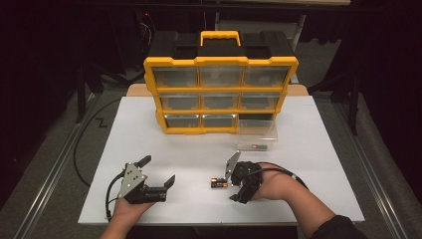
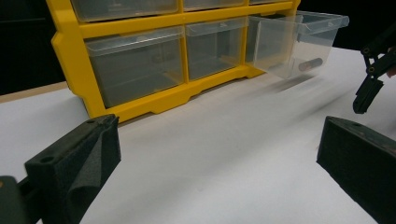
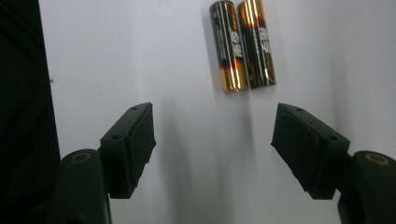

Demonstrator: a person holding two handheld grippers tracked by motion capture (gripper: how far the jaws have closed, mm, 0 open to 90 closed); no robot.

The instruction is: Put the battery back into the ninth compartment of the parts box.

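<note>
Two gold-and-black batteries (image 3: pixel 243 44) lie side by side on the white table, also seen as the batteries (image 1: pixel 218 184) in the high view. My right gripper (image 3: pixel 212 140) hovers just short of them, jaws open, nothing between them. In the high view the right gripper (image 1: pixel 230 186) sits immediately right of the batteries. My left gripper (image 1: pixel 158 171) rests at the front left, open and empty; in its own view the left gripper (image 2: pixel 217 158) faces the cabinet. A clear drawer (image 1: pixel 256 137) stands on the table before the cabinet's empty bottom-right slot. A battery (image 2: pixel 310 64) lies inside the drawer (image 2: pixel 299 42).
A yellow-and-black drawer cabinet (image 1: pixel 219 94) with clear drawers stands at the back middle of the white table (image 1: pixel 318 189). Black cables trail from both grippers. Dark floor and metal rails surround the table.
</note>
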